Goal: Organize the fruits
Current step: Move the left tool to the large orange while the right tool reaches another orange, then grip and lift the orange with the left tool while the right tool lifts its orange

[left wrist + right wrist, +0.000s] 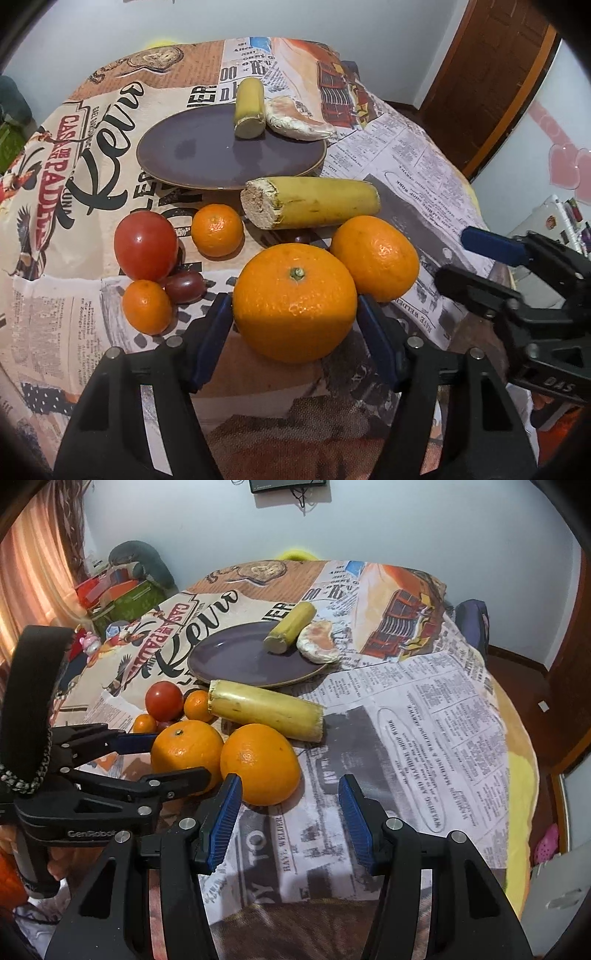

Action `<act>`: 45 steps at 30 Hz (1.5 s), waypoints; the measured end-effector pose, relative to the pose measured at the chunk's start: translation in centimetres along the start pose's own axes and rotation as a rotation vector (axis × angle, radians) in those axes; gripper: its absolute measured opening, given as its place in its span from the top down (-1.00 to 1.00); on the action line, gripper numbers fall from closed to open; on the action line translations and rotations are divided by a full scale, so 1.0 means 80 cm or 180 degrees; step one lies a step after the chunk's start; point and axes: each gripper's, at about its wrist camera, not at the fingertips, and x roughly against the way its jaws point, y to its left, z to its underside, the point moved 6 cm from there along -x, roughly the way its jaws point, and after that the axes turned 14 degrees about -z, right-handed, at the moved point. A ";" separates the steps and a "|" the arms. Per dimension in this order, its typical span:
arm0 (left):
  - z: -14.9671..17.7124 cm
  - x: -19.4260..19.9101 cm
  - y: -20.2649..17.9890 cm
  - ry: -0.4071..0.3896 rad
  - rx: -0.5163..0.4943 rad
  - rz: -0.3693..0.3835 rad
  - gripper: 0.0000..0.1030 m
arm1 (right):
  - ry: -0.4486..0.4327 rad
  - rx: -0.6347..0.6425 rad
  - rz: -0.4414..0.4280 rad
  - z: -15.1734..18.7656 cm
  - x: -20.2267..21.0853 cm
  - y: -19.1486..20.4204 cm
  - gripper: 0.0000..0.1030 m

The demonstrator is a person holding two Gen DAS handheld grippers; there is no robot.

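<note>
My left gripper (294, 314) has its blue pads against both sides of a large orange (294, 302), which rests on the table; it also shows in the right wrist view (186, 751). A second orange (375, 257) touches it on the right. My right gripper (290, 812) is open and empty, just right of that second orange (259, 763). A long banana piece (314, 201) lies behind the oranges. A purple plate (207, 155) holds a short banana piece (250, 109) and a pale peeled piece (295, 118) at its far rim.
A red tomato (146, 245), two small tangerines (217, 230) (147, 306) and a dark grape (184, 286) lie left of the oranges. The table wears a newspaper-print cloth (424, 720). A wooden door (487, 74) stands far right.
</note>
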 end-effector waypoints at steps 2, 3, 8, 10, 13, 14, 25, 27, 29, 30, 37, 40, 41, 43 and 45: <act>0.002 0.003 0.006 0.0000 0.0024 0.0017 -0.31 | 0.0031 0.0003 -0.0025 -0.001 -0.007 0.002 0.02; 0.003 0.005 0.010 -0.0008 0.0030 -0.0002 -0.31 | 0.0046 0.0012 -0.0033 -0.001 -0.011 0.004 0.01; 0.009 0.014 0.029 -0.0045 0.0067 -0.0080 -0.31 | 0.0126 0.0068 -0.0079 -0.002 -0.031 0.011 -0.29; 0.012 0.017 0.036 -0.0062 0.0060 -0.0115 -0.31 | 0.0135 0.0091 -0.0080 -0.004 -0.039 0.013 -0.30; 0.013 0.020 0.041 -0.0074 0.0065 -0.0136 -0.31 | 0.0185 0.0054 -0.0135 -0.007 -0.054 0.011 -0.30; 0.013 0.020 0.042 -0.0075 0.0072 -0.0134 -0.31 | 0.0199 0.0036 -0.0136 -0.007 -0.058 0.010 -0.30; 0.009 0.032 0.042 -0.0147 0.0097 -0.0133 -0.30 | 0.0222 -0.0077 -0.0245 -0.006 -0.062 0.005 -0.14; 0.007 0.037 0.042 -0.0184 0.0108 -0.0123 -0.30 | 0.0215 -0.0071 -0.0231 -0.005 -0.060 0.006 -0.13; 0.003 0.043 0.042 -0.0220 0.0122 -0.0120 -0.29 | 0.0194 -0.0061 -0.0210 -0.005 -0.056 0.008 -0.13; 0.001 0.046 0.042 -0.0242 0.0127 -0.0118 -0.29 | 0.0165 -0.0062 -0.0218 -0.005 -0.051 0.009 -0.13; -0.013 0.071 0.048 -0.0447 0.0152 -0.0124 -0.26 | -0.0061 -0.0001 -0.0224 -0.027 -0.025 0.021 -0.13; -0.022 0.083 0.054 -0.0553 0.0179 -0.0153 -0.25 | -0.0180 0.0036 -0.0220 -0.042 -0.013 0.025 -0.13; -0.026 0.085 0.056 -0.0572 0.0195 -0.0147 -0.25 | -0.0211 0.0051 -0.0209 -0.047 -0.010 0.026 -0.13; -0.033 0.090 0.062 -0.0608 0.0232 -0.0151 -0.25 | -0.0279 0.0088 -0.0186 -0.058 -0.005 0.028 -0.13; -0.042 0.094 0.069 -0.0660 0.0269 -0.0180 -0.25 | -0.0332 0.0112 -0.0176 -0.069 -0.001 0.028 -0.13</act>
